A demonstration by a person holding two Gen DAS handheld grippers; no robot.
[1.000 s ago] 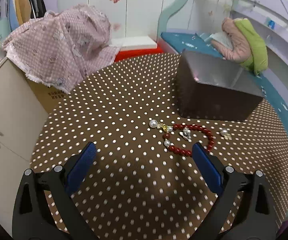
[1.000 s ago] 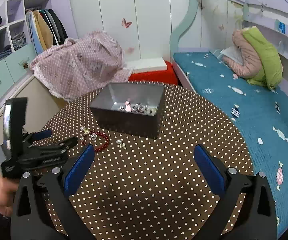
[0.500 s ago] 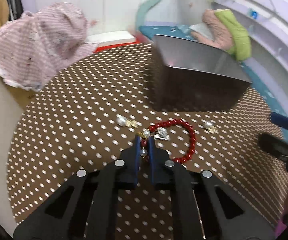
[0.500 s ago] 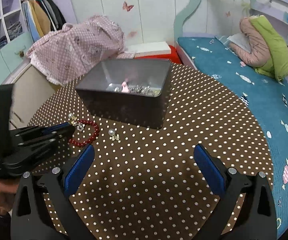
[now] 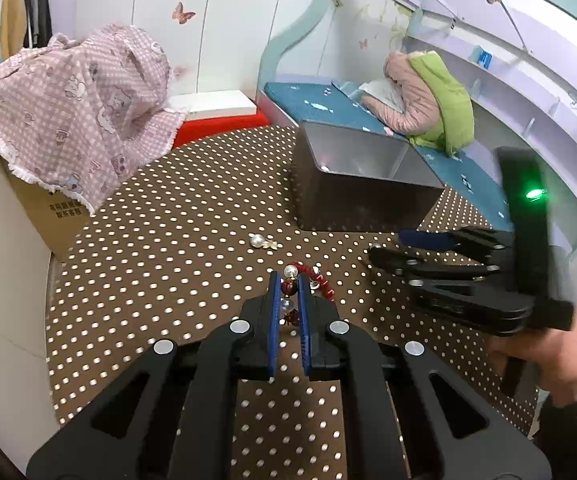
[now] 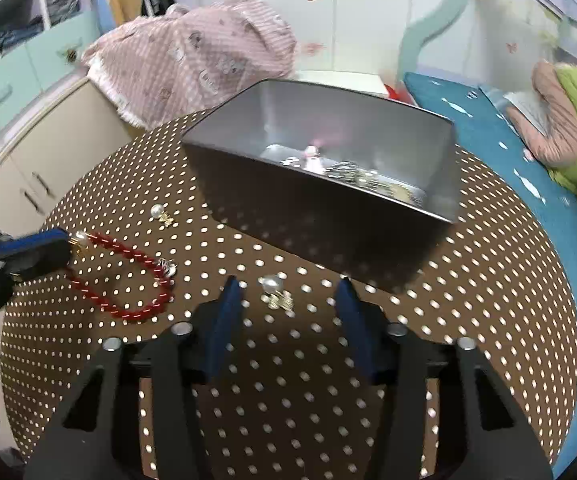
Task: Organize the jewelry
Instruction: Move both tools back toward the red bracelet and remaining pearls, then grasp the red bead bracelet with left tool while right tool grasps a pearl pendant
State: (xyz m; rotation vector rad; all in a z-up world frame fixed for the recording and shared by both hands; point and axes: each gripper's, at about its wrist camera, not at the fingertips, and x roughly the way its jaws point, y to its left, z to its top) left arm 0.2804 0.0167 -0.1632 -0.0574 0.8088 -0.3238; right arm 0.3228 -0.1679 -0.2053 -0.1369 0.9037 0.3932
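My left gripper (image 5: 289, 280) is shut on the red bead bracelet (image 5: 290, 289), whose loop (image 6: 128, 276) trails on the brown dotted tablecloth. A pearl earring (image 6: 274, 290) lies between the open fingers of my right gripper (image 6: 286, 292), low over the cloth. Another pearl earring (image 5: 261, 242) lies loose to the left; it shows in the right wrist view (image 6: 160, 214) too. A small silver charm (image 6: 167, 267) rests by the bracelet. The dark metal box (image 6: 328, 224) holds several jewelry pieces and stands just beyond.
The round table (image 5: 148, 220) is edged by a cardboard box under pink checked cloth (image 5: 68, 104) at the left, a cream cabinet (image 6: 48, 172), and a teal bed (image 6: 508, 152) with a pink-green jacket (image 5: 428, 96) at the right.
My left gripper closed on the bracelet and has lifted its near end. My right gripper moved forward and down, its fingers narrowing around the pearl earring.
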